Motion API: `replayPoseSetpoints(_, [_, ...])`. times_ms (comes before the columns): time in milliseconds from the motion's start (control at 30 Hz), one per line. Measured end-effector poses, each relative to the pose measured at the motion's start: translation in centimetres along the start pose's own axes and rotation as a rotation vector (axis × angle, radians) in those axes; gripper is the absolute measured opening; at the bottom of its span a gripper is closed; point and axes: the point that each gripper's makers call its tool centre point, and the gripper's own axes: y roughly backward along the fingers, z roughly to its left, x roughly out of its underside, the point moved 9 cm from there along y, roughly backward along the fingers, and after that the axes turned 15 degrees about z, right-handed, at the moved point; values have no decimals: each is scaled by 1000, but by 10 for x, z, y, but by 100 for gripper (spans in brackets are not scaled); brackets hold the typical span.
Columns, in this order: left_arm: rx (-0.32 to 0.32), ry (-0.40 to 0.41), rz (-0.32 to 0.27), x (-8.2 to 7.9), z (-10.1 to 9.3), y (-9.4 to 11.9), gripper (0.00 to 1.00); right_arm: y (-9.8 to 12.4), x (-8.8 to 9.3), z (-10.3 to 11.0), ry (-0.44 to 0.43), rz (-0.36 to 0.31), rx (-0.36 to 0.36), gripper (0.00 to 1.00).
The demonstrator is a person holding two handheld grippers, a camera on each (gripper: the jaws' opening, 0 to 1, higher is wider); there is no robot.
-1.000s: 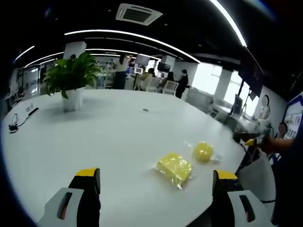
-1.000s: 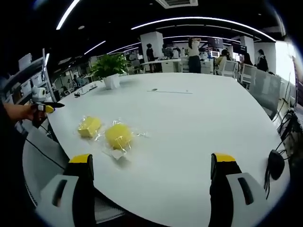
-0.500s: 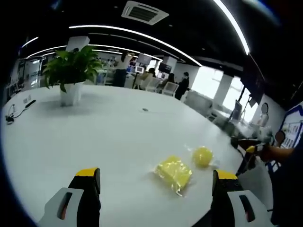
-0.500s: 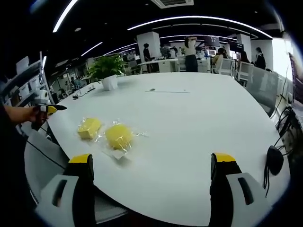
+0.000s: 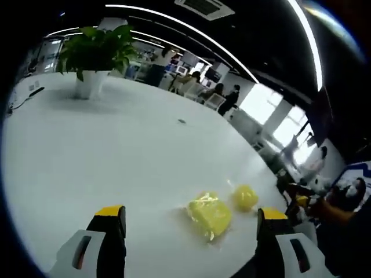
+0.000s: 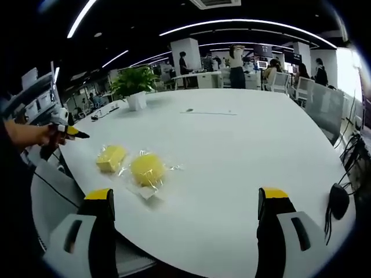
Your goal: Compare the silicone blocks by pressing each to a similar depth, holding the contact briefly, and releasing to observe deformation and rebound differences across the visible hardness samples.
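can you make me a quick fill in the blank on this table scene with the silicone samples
1. The square yellow silicone block and the round yellow silicone block are each wrapped in clear ____.
2. Both lie on a ____ table.
3. The jaws of the right hand-held gripper stand ____.
4. At the table's far end stands a potted ____.

Missing words: plastic; white; open; plant

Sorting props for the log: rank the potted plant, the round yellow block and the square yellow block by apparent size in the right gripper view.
1. round yellow block
2. potted plant and square yellow block: look alike in size, left unranked. The plant stands farther from the camera, so looks small.
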Motion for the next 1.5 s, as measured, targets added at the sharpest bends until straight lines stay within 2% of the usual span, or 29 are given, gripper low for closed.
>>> replayPoseSetpoints(33, [18, 3, 23, 2, 0, -3, 92, -1, 0, 0, -2, 0, 0, 97])
replayPoseSetpoints(100, [26, 4, 28, 1, 2, -11, 91, -1, 0, 1, -4, 0, -2, 97])
replayPoseSetpoints(167, [63, 26, 39, 1, 3, -17, 91, -2, 1, 2, -9, -1, -9, 97])
replayPoseSetpoints(367, [129, 137, 11, -3, 14, -33, 86, -4, 4, 3, -4, 16, -16, 97])
replayPoseSetpoints(667, [159, 191, 26, -1, 20, -53, 64, -7, 8, 4, -3, 36, -33, 97])
replayPoseSetpoints(800, [180, 196, 41, -1, 19, -62, 58, -7, 8, 2, -10, 33, -30, 97])
replayPoseSetpoints(900, [202, 209, 66, 0, 19, -67, 49, -7, 10, 3, -9, 41, -36, 97])
replayPoseSetpoints(1033, [235, 295, 89, 3, 21, -72, 34, -9, 12, 3, -5, 53, -43, 97])
replayPoseSetpoints(1200, [231, 334, 101, 4, 25, -81, 30, -7, 12, 2, 5, 60, -41, 97])
replayPoseSetpoints(1333, [283, 364, 127, 3, 21, -87, 13, -6, 17, 0, 0, 78, -41, 97])
replayPoseSetpoints(1400, [284, 340, 159, 5, 18, -89, 1, -7, 19, 0, -4, 83, -42, 97])
replayPoseSetpoints(1500, [262, 249, 225, 10, 9, -96, 0, -9, 18, -1, -12, 86, -45, 97])
